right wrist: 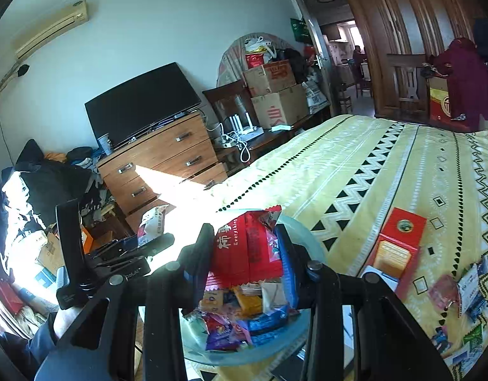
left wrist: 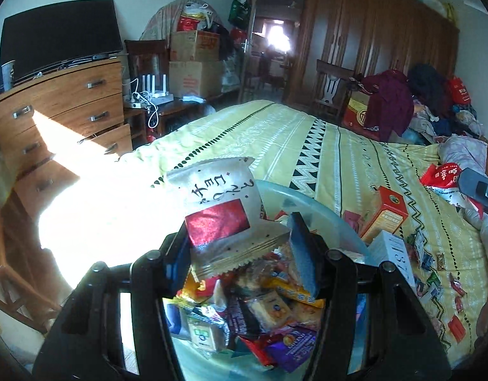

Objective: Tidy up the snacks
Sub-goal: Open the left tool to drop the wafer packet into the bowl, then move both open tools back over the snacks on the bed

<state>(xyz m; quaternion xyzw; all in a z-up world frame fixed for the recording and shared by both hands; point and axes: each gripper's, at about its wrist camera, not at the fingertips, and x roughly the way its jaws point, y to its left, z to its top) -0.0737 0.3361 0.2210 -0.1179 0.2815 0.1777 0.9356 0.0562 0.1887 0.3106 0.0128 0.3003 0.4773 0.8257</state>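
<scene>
The left gripper (left wrist: 240,238) clamps a cream packet with a red panel (left wrist: 221,209); the right gripper (right wrist: 244,250) pinches a red wrapper (right wrist: 247,244). Both hang over the pale-blue plastic bowl (left wrist: 310,200), seemingly heaped already, so release low above its centre.

Bed corner (left wrist: 94,222) lost in sun glare, basin (right wrist: 294,238) mostly behind held packets

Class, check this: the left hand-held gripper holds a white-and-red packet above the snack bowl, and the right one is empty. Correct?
Not quite. The right hand-held gripper is not empty: the right wrist view shows it clamping a red packet. The left hand-held gripper does hold the white-and-red packet above the bowl.
</scene>
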